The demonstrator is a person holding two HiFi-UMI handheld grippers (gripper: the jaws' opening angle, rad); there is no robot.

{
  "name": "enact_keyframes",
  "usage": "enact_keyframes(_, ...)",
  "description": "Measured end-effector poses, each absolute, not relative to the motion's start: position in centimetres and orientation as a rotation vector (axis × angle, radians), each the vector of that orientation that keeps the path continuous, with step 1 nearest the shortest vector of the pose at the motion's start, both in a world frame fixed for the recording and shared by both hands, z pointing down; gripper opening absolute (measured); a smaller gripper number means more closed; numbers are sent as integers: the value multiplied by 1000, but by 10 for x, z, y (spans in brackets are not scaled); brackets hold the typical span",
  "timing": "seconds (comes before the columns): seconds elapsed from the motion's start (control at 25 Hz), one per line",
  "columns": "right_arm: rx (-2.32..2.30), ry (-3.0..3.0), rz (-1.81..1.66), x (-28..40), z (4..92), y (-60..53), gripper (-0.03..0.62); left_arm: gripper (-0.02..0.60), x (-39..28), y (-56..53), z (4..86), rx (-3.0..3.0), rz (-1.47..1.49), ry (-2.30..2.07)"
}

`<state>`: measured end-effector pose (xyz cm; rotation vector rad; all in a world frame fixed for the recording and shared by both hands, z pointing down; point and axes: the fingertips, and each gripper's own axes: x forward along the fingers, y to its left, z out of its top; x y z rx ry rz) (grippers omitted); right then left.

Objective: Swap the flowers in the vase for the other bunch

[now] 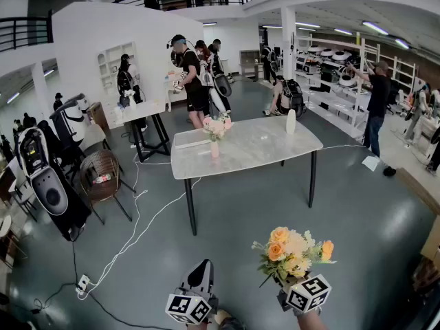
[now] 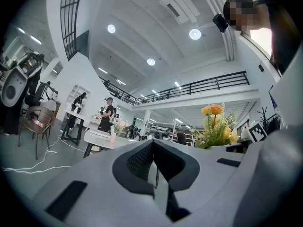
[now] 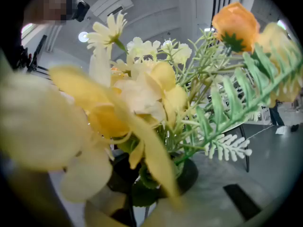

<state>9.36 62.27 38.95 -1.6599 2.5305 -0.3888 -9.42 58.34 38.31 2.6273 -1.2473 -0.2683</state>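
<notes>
A bunch of yellow and orange flowers (image 1: 294, 251) stands upright in my right gripper (image 1: 285, 285), whose jaws are shut on the stems low in the head view. The same bunch (image 3: 142, 98) fills the right gripper view and hides most of the right gripper (image 3: 154, 186). My left gripper (image 1: 203, 268) is beside it at the bottom, shut with nothing in it; its jaws (image 2: 154, 162) meet in the left gripper view. Far ahead, a pink vase (image 1: 215, 149) holding pink flowers (image 1: 216, 126) stands on the marble table (image 1: 261, 146). Both grippers are well short of the table.
A white bottle-shaped vase (image 1: 291, 121) stands at the table's far right side. Several people work behind the table and at the shelves on the right. A wire chair (image 1: 103, 174), a black machine (image 1: 48, 188) and white cables (image 1: 137, 232) lie on the floor to the left.
</notes>
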Motion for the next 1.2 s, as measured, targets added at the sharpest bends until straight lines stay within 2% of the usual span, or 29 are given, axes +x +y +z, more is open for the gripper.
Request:
enact_keyframes(0.48, -1696, 2493, -448, 102, 416, 610, 80, 14, -94, 568, 409, 2577, -243, -1273)
enact_keyframes(1.2, -1767, 2445, -402, 97, 392, 439, 81, 14, -100, 399, 396, 2617, -244, -1229)
